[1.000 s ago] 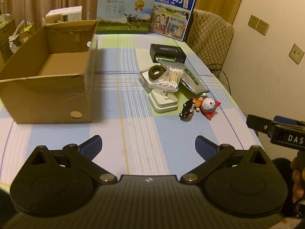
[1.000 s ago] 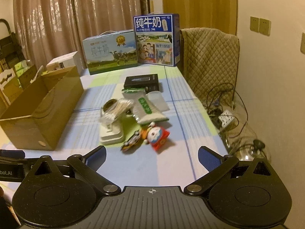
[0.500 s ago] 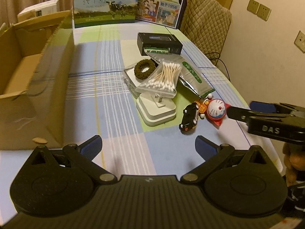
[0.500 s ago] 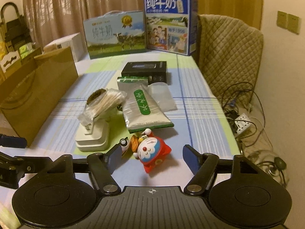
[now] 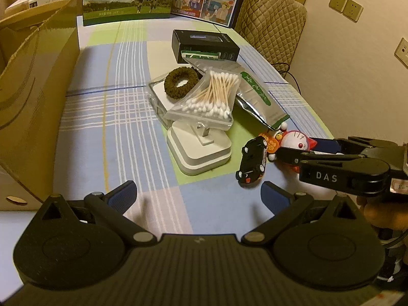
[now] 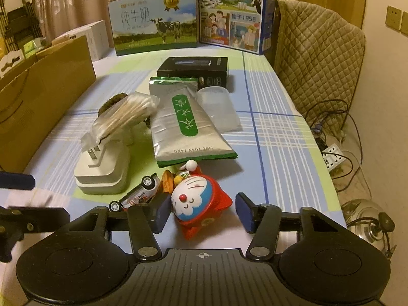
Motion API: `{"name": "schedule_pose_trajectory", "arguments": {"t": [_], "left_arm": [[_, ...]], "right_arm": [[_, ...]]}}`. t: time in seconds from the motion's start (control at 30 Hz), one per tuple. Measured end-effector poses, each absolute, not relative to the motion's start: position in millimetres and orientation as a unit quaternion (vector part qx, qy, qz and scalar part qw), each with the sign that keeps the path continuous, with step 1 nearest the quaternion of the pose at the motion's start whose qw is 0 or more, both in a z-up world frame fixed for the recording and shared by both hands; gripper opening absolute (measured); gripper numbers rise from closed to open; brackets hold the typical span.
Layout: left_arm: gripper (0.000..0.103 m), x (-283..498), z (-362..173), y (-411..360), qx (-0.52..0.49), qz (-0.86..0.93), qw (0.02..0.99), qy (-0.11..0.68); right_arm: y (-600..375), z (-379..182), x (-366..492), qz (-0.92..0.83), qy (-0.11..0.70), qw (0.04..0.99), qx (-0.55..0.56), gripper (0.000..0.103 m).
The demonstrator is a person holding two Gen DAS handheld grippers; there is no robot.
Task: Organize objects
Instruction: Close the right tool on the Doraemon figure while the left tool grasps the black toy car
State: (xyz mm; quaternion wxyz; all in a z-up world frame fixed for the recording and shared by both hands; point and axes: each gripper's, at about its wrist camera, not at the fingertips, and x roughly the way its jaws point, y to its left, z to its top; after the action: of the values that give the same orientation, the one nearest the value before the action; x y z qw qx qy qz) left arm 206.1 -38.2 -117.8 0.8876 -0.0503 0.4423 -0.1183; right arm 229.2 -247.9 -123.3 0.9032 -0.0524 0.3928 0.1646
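Closing my right gripper (image 6: 202,213) on the toy (image 6: 197,201), first pick of the tidy-up.

Nearest me, the right jaws have just been narrowing and now bracket the red-and-blue toy at the table's (image 6: 280,137) near edge; the left pad looks at its face, the right pad shows a gap, so I judge nothing gripped yet. My left gripper (image 5: 199,195) hangs wide open over bare cloth, holding nothing. Just beside the toy lies the car (image 6: 139,193), then the adapter (image 6: 102,176), swabs (image 6: 125,113), pouch (image 6: 185,119). The box (image 5: 30,102) waits at far left. Next I need a full squeeze clear of the car, then a lift towards the box.
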Motion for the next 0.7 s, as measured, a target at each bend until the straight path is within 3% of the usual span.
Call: {"name": "schedule_pose_trajectory", "arguments": {"t": [0.27, 0.53, 0.63, 0.7], "left_arm": [[0.101, 206, -122, -40, -0.049, -0.121, 0.886, 0.445], [0.090, 210, -124, -45, -0.043, -0.139, 0.889, 0.434], [0.082, 211, -126, -48, -0.045, -0.152, 0.887, 0.433], [0.071, 214, -127, -51, -0.049, -0.164, 0.885, 0.434]], "right_arm": [[-250, -121, 224, 0.159, 0.400, 0.902, -0.032, 0.044], [-265, -118, 215, 0.200, 0.423, 0.883, 0.046, 0.043], [-267, -114, 213, 0.171, 0.412, 0.894, 0.039, 0.043], [-271, -113, 214, 0.157, 0.408, 0.898, 0.049, 0.043]]}}
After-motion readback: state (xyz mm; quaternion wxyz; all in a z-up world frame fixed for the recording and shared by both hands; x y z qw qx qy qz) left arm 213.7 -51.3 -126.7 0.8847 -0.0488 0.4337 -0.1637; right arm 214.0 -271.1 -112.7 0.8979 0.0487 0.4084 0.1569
